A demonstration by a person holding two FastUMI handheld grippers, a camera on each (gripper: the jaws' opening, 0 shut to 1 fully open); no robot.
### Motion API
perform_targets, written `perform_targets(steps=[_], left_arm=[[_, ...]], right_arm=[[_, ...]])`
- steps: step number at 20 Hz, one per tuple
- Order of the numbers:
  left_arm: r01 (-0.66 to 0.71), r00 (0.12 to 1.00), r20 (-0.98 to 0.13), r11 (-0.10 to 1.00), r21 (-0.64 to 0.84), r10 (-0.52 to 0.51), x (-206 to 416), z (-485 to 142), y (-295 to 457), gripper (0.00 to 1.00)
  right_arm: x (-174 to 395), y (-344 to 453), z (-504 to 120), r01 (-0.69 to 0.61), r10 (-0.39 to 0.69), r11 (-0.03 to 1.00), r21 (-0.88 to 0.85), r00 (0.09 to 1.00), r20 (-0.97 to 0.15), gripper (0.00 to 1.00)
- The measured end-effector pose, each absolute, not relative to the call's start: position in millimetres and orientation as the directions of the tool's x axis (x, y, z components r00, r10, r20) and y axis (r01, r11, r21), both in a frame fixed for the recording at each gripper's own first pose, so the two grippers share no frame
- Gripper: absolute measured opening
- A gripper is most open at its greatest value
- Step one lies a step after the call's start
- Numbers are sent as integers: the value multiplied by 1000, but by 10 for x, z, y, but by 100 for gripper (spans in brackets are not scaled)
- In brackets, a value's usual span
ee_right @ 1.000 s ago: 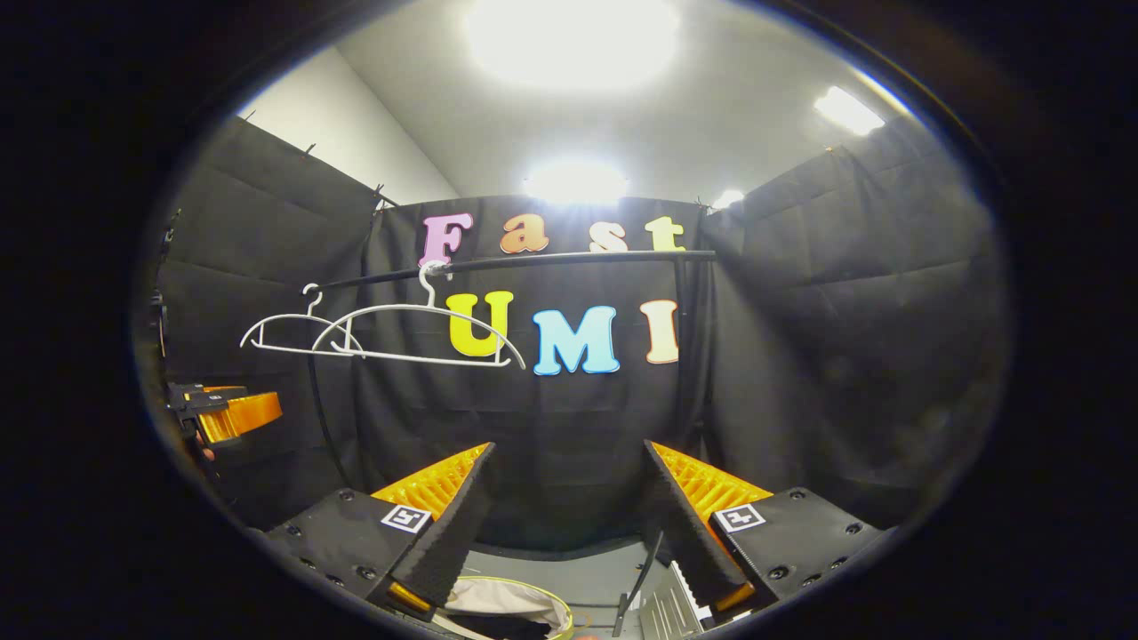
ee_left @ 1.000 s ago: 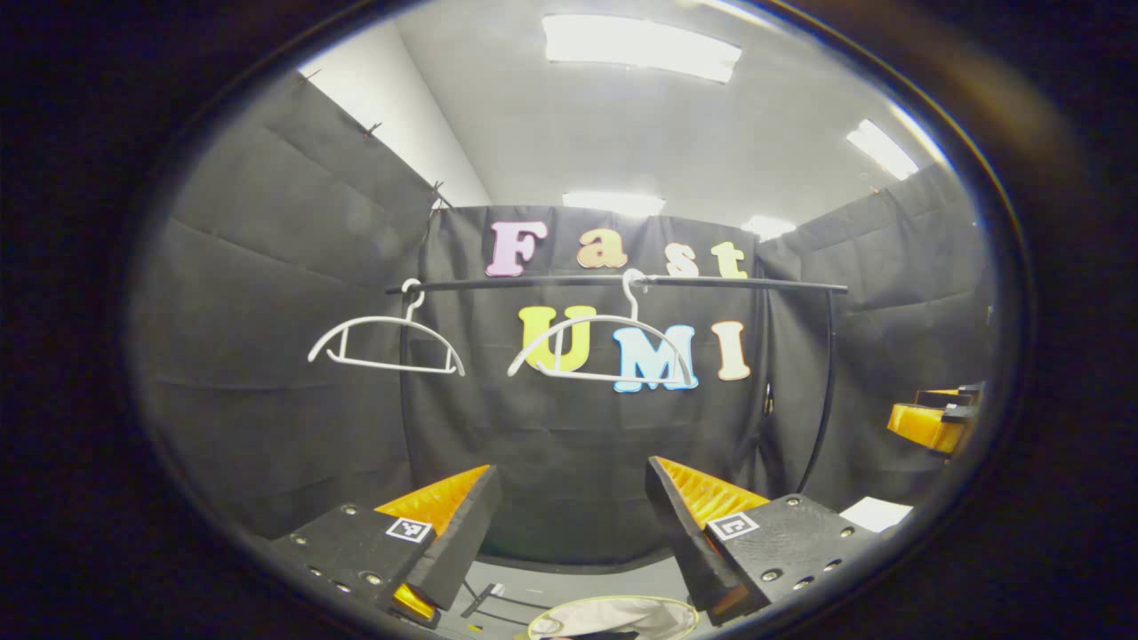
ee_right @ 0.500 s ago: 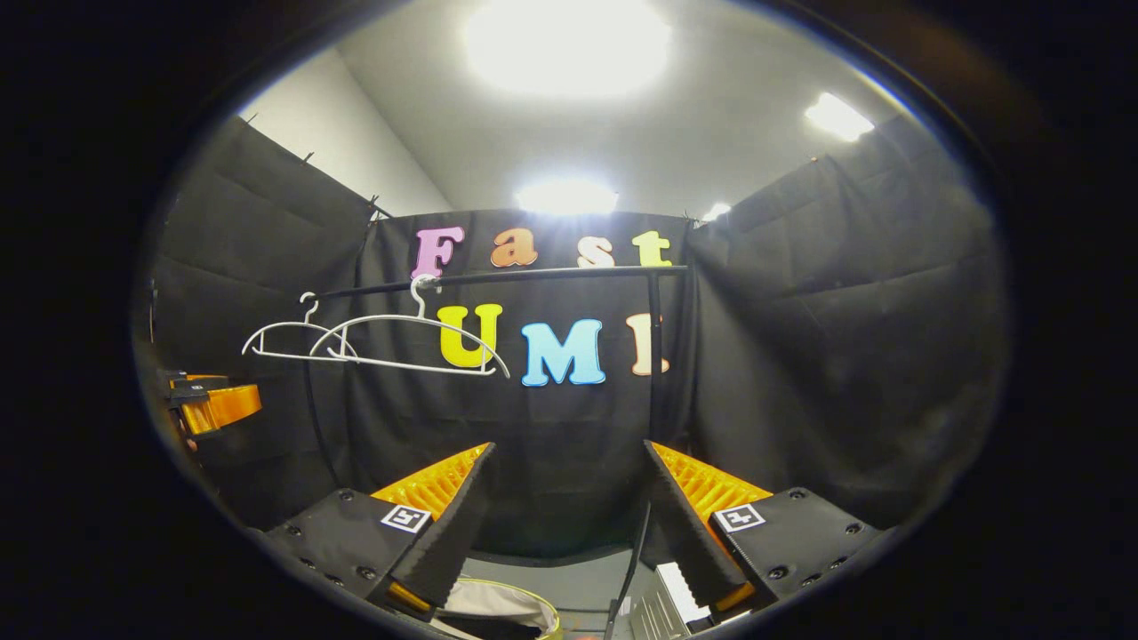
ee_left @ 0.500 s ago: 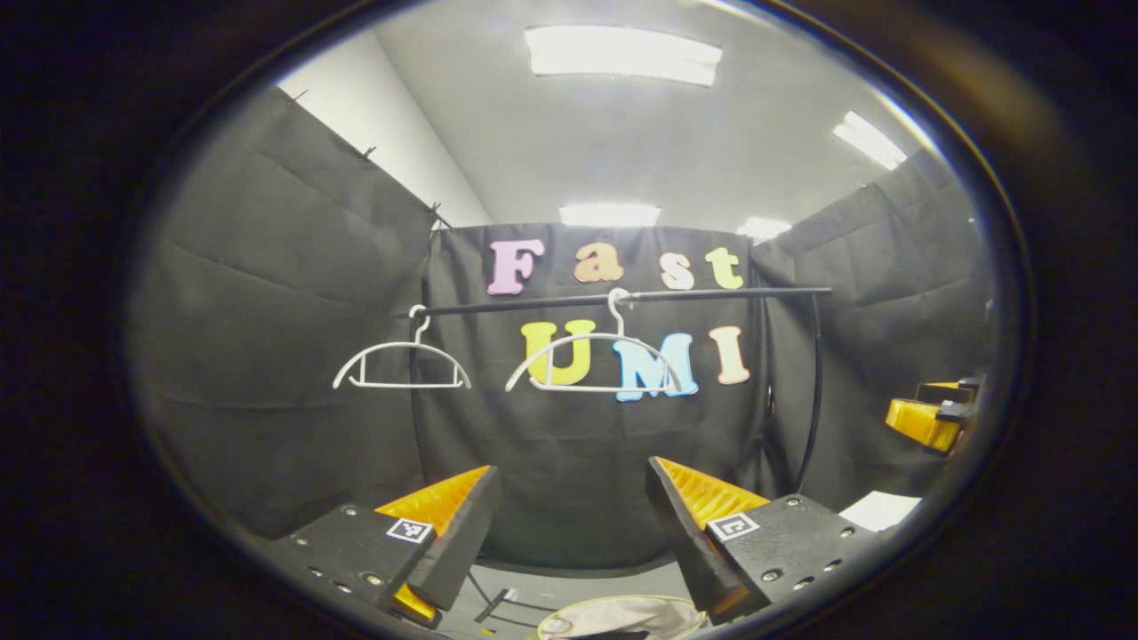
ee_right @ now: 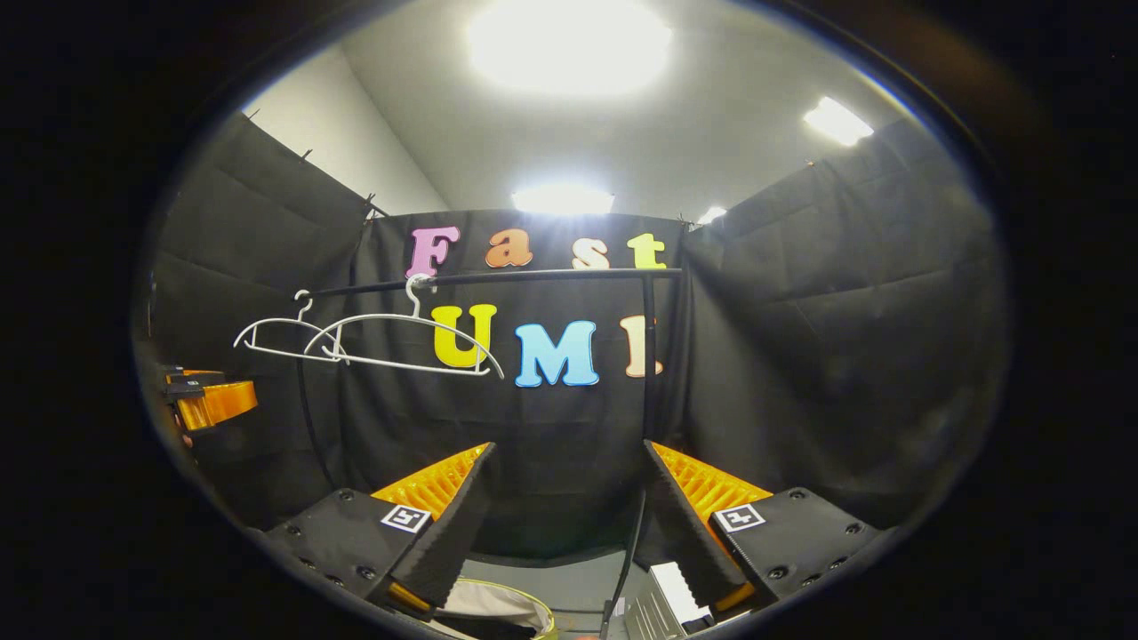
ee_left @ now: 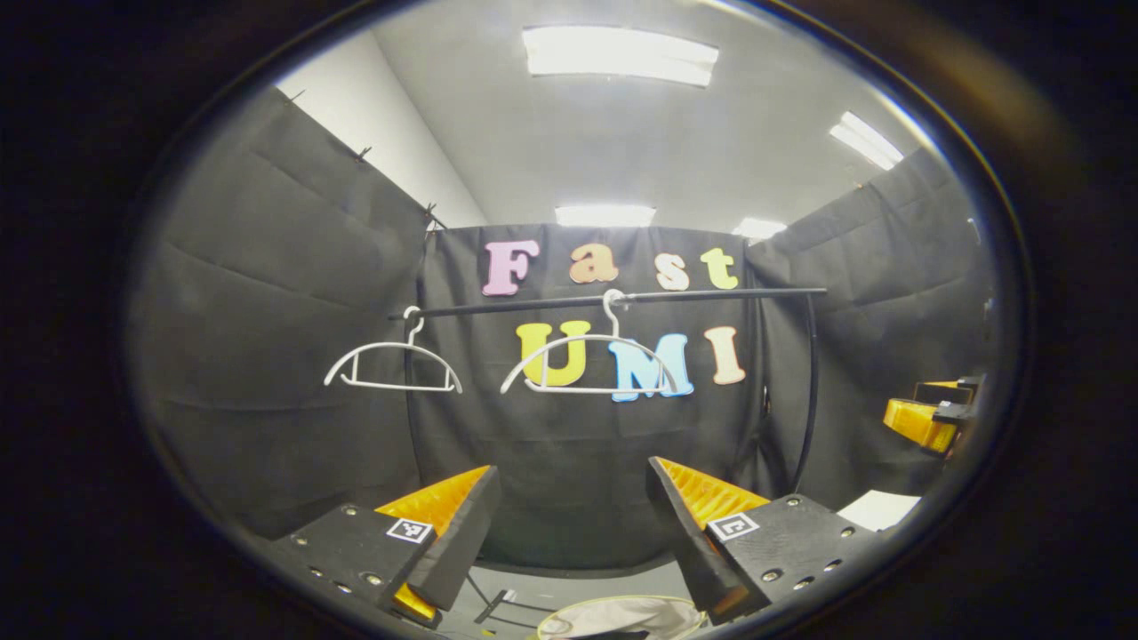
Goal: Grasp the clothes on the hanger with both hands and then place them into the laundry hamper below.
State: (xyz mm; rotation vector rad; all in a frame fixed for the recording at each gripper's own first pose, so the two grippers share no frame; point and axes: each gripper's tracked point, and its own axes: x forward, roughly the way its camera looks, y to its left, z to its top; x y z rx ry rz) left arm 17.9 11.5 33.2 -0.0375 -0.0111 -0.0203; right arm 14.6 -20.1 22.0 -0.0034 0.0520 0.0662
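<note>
Two bare white hangers hang on a black rail point(ee_left: 711, 294): one on the left point(ee_left: 391, 345), one near the middle point(ee_left: 613, 336). No garment hangs on either. In the right gripper view the same hangers point(ee_right: 276, 321) point(ee_right: 409, 316) overlap at left under the rail point(ee_right: 533, 275). The hamper's pale rim point(ee_left: 622, 603) peeks up below my left gripper point(ee_left: 571, 469), which is open and empty. My right gripper point(ee_right: 569, 449) is open and empty too, with the hamper's rim point(ee_right: 507, 588) below its left finger. Each view shows the other gripper at its edge point(ee_left: 929, 418) point(ee_right: 209, 400).
The rack's black upright point(ee_right: 648, 356) stands just beyond my right gripper, and its curved leg point(ee_left: 807, 400) shows at right. A white slatted object point(ee_right: 671, 591) lies on the grey floor beside the hamper. A white sheet point(ee_left: 880, 511) lies at far right.
Both views have drawn back a little from the rack, so rail and hangers look smaller. The middle hanger has swung slightly. Both grippers stay open.
</note>
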Motion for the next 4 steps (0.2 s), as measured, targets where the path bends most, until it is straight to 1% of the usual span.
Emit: perform_targets(steps=[4], left_arm=[[28,1000,13,999,-40,-28,187,335,80,97]], right_arm=[[180,-207,192,-58,58,998,0,997,-54,100]])
